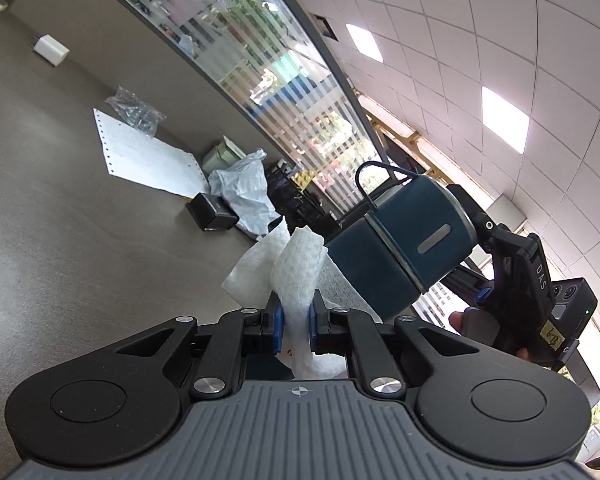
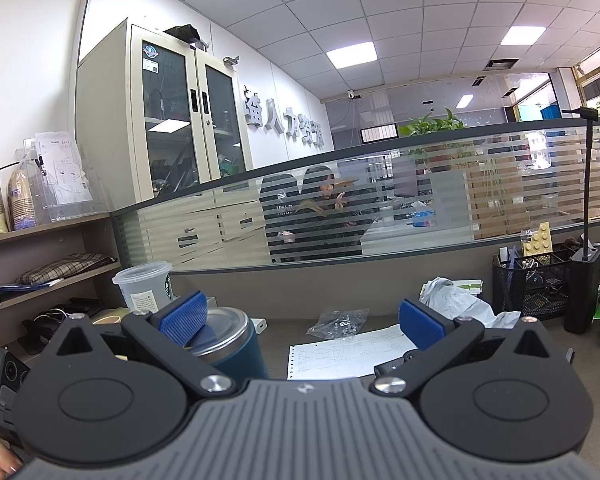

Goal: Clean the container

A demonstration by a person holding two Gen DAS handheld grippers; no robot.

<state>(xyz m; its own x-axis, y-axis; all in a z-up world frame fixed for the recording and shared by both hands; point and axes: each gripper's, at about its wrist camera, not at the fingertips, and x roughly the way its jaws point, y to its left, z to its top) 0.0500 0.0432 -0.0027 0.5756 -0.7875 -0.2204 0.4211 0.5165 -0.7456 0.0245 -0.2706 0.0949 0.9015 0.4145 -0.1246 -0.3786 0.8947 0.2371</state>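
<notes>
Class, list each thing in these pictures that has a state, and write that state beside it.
left gripper: shut on cloth
cloth: crumpled, pinched between the pads
right gripper: open, jaws wide
mug: upright, beside one pad, not clamped
cabinet: doors shut
plastic cup: upright
ceiling lights: on

Container's (image 1: 400, 236) mouth perhaps cloth-hidden (image 1: 296, 272)

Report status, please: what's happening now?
Left gripper shut on white cloth. Right gripper open, blue container by one finger, hold unclear. Nothing blocking.
</notes>
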